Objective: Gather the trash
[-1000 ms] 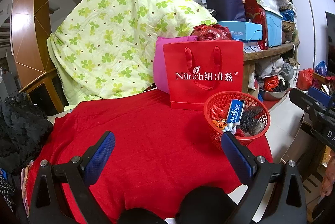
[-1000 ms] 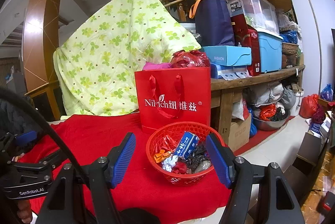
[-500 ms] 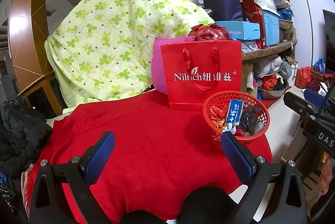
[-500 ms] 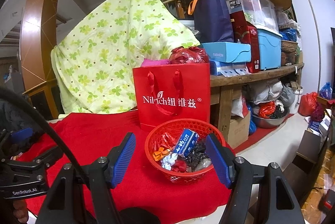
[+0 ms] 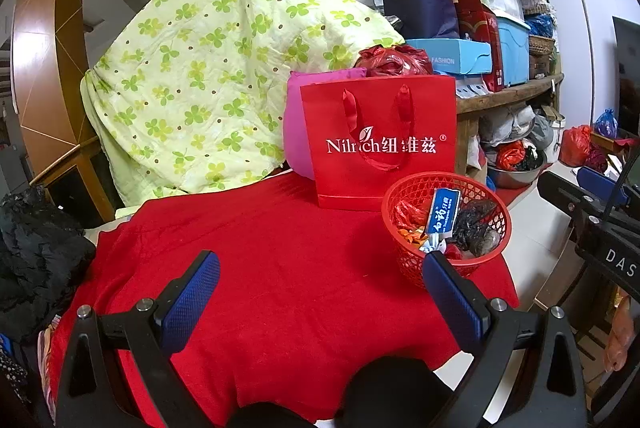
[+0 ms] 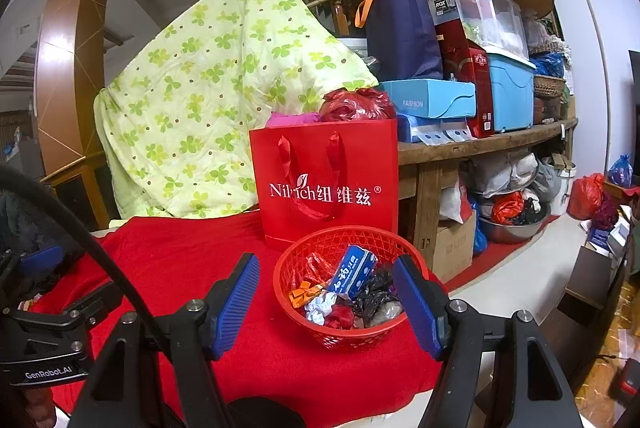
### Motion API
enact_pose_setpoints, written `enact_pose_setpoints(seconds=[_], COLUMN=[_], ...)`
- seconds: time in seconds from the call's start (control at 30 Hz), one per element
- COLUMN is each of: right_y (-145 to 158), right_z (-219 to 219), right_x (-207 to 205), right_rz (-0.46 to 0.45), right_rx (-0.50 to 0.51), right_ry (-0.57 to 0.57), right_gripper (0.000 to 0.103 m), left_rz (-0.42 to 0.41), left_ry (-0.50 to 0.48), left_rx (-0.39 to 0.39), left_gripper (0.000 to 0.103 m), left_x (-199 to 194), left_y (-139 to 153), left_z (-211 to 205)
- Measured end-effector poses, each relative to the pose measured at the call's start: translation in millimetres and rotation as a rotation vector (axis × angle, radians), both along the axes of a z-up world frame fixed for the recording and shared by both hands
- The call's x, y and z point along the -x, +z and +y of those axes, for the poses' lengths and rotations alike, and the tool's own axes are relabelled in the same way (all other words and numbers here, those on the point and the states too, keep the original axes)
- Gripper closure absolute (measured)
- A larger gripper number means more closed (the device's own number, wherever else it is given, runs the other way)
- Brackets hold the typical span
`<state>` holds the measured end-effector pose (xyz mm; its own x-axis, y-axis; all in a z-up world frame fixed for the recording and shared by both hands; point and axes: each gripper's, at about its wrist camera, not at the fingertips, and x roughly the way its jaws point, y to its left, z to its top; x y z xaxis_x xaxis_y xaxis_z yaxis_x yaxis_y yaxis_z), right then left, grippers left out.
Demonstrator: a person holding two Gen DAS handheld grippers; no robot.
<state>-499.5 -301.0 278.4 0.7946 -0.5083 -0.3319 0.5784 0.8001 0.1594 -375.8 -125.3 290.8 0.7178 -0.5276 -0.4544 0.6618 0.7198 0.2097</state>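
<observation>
A red mesh basket (image 5: 404, 188) (image 6: 348, 234) stands near the right edge of a table under a red cloth (image 5: 280, 248). Inside lie a blue toothpaste box (image 5: 442, 214) (image 6: 352, 274), a crumpled black bag (image 5: 476, 228) (image 6: 376, 292), red wrappers (image 6: 316, 264) and white paper (image 6: 320, 306). My left gripper (image 5: 320, 258) hovers open over the bare cloth, left of the basket and short of it. My right gripper (image 6: 325, 268) is open too, its blue pads (image 6: 236, 304) framing the basket from the near side without touching it. It also shows at the right edge of the left wrist view, where one blue pad (image 5: 600, 184) is off the table.
A red paper bag (image 5: 380, 148) (image 6: 324, 184) stands right behind the basket, with a pink bag (image 5: 296, 132) beside it. A green floral quilt (image 5: 208, 76) drapes at the back. A cluttered wooden shelf (image 6: 480, 144) is at the right, black clothes (image 5: 36, 252) at the left.
</observation>
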Motion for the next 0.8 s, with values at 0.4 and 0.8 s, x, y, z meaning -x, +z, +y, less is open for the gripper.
enact_pose_setpoints(seconds=[0.4,0.8], right_y=[3.2,3.3], right_z=[3.7,5.5], right_x=[-2.3,-3.7], right_rz=[0.005,0.004], right_rx=[0.005,0.006], right_ry=[0.008,0.009], right_gripper=[0.030,0.030], left_rz=[0.009,0.009], left_ry=[-0.001,-0.008], left_rx=[0.000,-0.002], left_gripper=[0.002,0.002], left_x=[-3.2,-3.9], left_y=[-3.2,-4.3], left_z=[3.6,5.4])
